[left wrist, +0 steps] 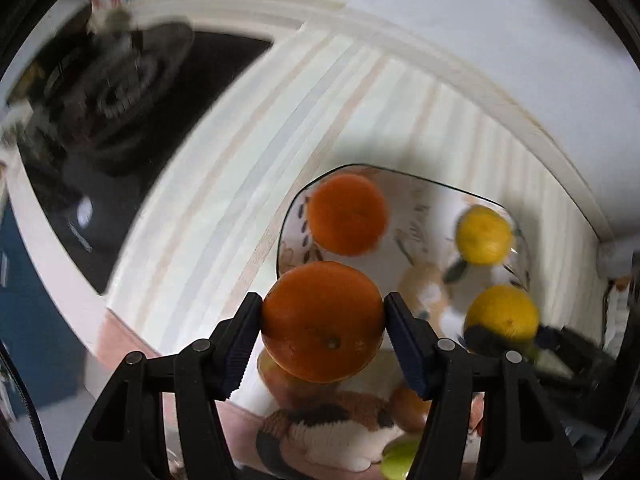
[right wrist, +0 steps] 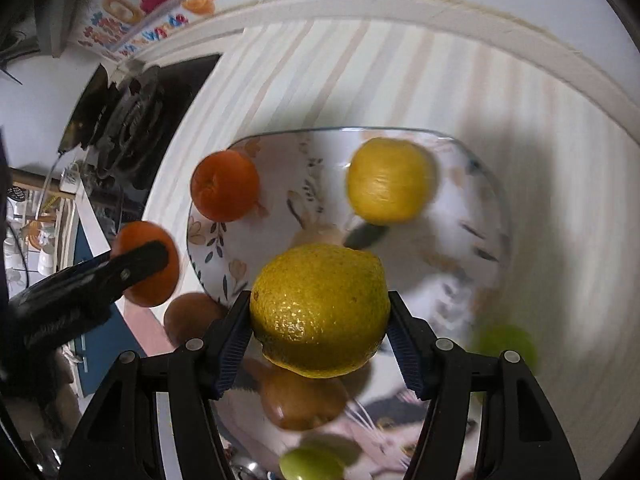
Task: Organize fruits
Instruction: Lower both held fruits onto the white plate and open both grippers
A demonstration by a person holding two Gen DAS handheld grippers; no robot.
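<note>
The sorting looks roughly half done. A shallow ceramic plate with a dark rim and a painted leaf-and-rabbit pattern [right wrist: 208, 240] sits on the pale striped tabletop [right wrist: 360, 72] and already carries two fruits: a round orange citrus fruit [right wrist: 225, 186] toward its left side and a smooth yellow lemon [right wrist: 390, 180] toward its right, well apart from each other.

Both tools are loaded. The left gripper [left wrist: 323, 326] has its fingers [left wrist: 242, 330] clamped on a second glossy orange [left wrist: 323, 322], held above the plate's near left edge. The right gripper [right wrist: 320, 310] has its fingers [right wrist: 236, 328] closed around a second dimpled yellow lemon [right wrist: 320, 310], held over the plate's near middle. Judging by the layout, each fruit is headed for its matching colour on the plate; neither has been set down yet.

Several fruits remain outside the plate near the bottom of the right wrist view: a brown oval fruit, possibly a kiwi [right wrist: 304, 400], another brown one [right wrist: 192, 318] just left of the fingers, and two small pale green fruits [right wrist: 310, 466] [right wrist: 506, 344], so more work is left.

Much is hard to read. Both views are motion-blurred, and the held fruits hide the plate's near rim and part of the fruit below. What the loose fruits rest on, a furry patterned surface [left wrist: 340, 428], is cut off by the gripper bodies and cannot be identified with confidence.
</note>
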